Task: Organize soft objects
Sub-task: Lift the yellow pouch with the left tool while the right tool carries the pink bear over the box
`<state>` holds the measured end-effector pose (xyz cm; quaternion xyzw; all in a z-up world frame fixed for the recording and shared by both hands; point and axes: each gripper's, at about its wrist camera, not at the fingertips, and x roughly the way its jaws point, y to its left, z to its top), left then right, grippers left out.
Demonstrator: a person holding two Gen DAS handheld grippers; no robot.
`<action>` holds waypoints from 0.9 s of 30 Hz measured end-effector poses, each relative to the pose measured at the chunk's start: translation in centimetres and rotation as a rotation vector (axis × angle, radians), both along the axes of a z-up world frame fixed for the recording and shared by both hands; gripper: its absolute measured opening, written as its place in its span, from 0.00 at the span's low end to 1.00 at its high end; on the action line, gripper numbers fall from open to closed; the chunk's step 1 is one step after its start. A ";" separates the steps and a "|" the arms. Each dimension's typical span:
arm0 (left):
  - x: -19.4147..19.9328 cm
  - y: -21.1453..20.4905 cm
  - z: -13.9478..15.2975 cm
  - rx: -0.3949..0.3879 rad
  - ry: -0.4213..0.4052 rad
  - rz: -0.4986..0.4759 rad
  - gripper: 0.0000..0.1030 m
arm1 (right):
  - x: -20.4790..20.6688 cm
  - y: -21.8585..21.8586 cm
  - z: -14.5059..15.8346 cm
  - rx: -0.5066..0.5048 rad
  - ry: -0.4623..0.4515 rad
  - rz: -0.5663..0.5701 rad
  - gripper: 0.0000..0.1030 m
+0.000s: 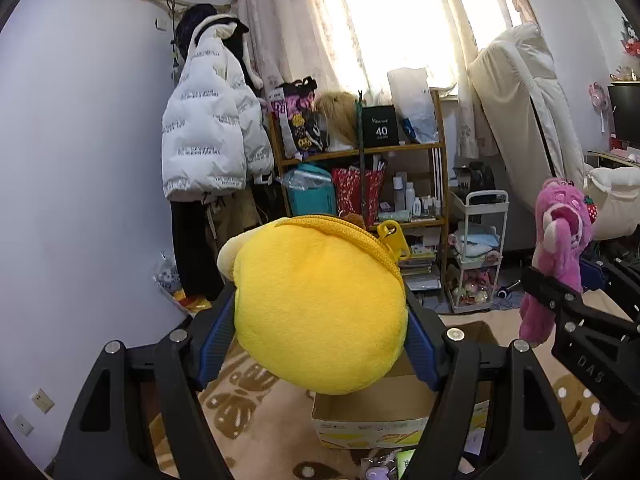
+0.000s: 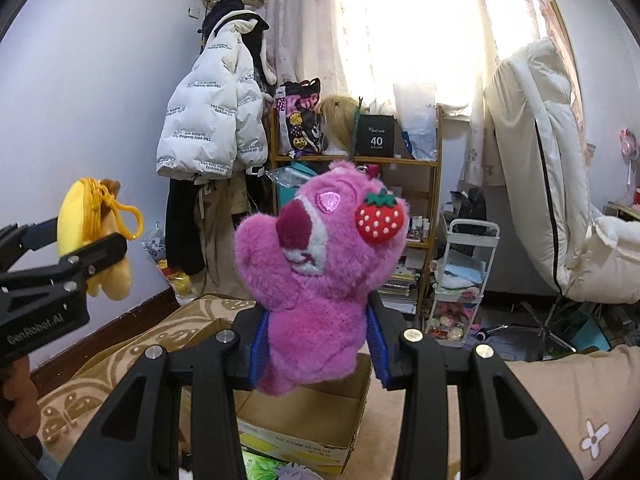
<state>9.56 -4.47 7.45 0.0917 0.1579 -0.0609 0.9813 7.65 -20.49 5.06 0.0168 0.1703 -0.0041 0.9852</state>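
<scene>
Two plushies (image 1: pixel 320 312) (image 2: pixel 316 280); box (image 2: pixel 304 420) part-hidden

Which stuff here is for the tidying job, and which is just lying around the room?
For the job:
- yellow plush, held in the left gripper
- pink bear, held in the right gripper
- cardboard box on the floor below them

Just lying about:
- white jacket
- shelf
- small cart
- curtains

Yellow plush pouch (image 1: pixel 320 312), pink plush bear (image 2: pixel 316 280) with red strawberry (image 2: pixel 379 219), brown cardboard box (image 2: pixel 304 416).
</scene>
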 end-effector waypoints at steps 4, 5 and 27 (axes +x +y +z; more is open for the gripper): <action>1.3 0.2 -2.1 -0.009 0.033 0.005 0.72 | 1.3 -0.1 -1.5 0.011 0.032 0.013 0.43; 1.7 0.2 -2.6 -0.007 0.046 0.000 0.72 | 1.5 -0.1 -1.9 0.013 0.040 0.014 0.43; 7.3 -1.3 -9.2 -0.012 0.211 -0.010 0.74 | 5.6 0.3 -8.2 -0.003 0.204 0.040 0.44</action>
